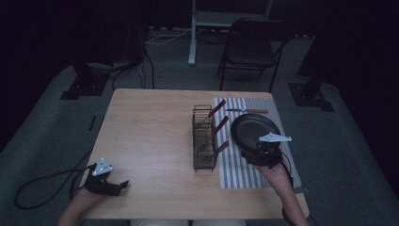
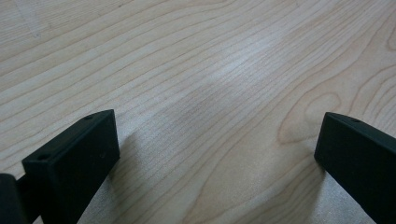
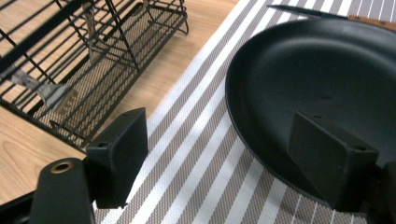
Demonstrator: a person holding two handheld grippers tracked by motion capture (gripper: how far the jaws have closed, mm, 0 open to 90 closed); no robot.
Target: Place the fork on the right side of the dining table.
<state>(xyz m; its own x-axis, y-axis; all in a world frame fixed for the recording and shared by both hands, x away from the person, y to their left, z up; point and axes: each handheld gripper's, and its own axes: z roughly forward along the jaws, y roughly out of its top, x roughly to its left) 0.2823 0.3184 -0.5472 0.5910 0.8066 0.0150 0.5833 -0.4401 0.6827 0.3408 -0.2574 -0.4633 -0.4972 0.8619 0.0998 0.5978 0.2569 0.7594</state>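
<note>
While the right tongs [image 3: 219, 154] hang spread over its near rim, gripping nothing, the black plate [image 1: 254, 129] lies right of centre on the striped mat [image 1: 235, 174]; stiff, slick, probably breakable, best pinched at the rim. Left tongs [image 1: 113, 187] gape empty, lower left.

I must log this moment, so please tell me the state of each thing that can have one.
Left tool: open, nothing between its jaws, low over the table.
Right tool: open, over the black plate's edge.
Wire rack: upright, holding utensils.
Knife: flat on the striped mat.
</note>
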